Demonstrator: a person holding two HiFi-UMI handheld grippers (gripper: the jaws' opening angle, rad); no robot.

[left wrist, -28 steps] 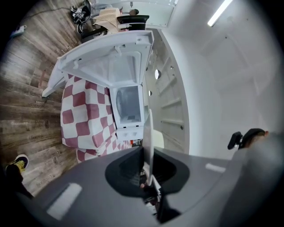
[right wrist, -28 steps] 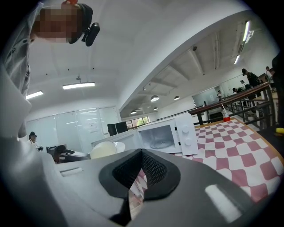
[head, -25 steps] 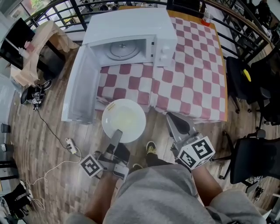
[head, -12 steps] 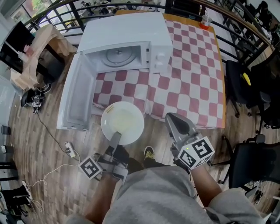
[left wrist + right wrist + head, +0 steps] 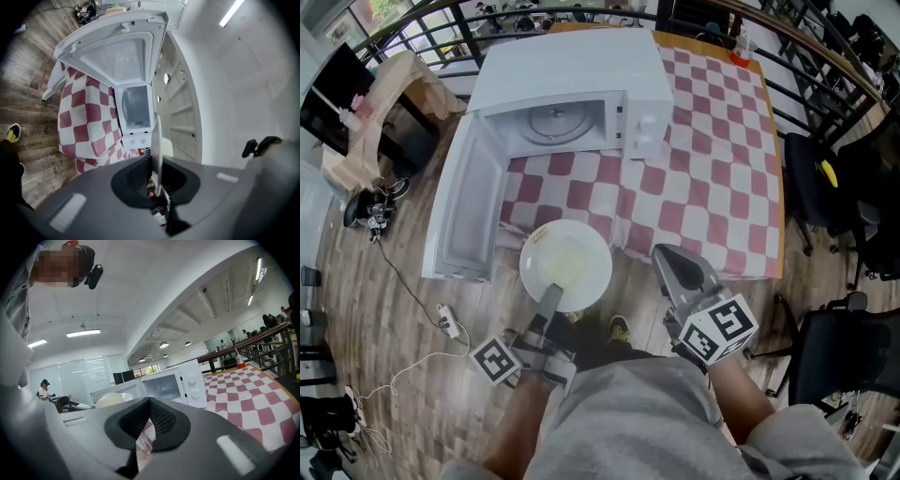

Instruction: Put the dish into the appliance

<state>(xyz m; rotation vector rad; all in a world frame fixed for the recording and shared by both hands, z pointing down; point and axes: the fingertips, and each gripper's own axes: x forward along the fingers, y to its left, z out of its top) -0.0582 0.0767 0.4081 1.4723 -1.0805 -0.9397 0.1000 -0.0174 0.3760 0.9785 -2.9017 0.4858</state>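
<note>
A white round dish (image 5: 565,262) hangs level at the table's front edge, in front of the open white microwave (image 5: 572,89). My left gripper (image 5: 551,292) is shut on the dish's near rim. In the left gripper view the dish (image 5: 157,140) shows edge-on between the jaws, with the microwave cavity (image 5: 136,107) straight beyond it. My right gripper (image 5: 671,257) hovers to the right of the dish, shut and holding nothing. Its own view shows the microwave (image 5: 176,384) ahead and the dish (image 5: 108,400) to the left.
The microwave door (image 5: 467,211) is swung open to the left and overhangs the table edge. A red-and-white checked cloth (image 5: 712,159) covers the table. Black chairs (image 5: 825,169) stand on the right, and cables (image 5: 441,314) lie on the wooden floor at left.
Both grippers and the dish have edged slightly forward toward the table. The left gripper's hold on the dish is unchanged.
</note>
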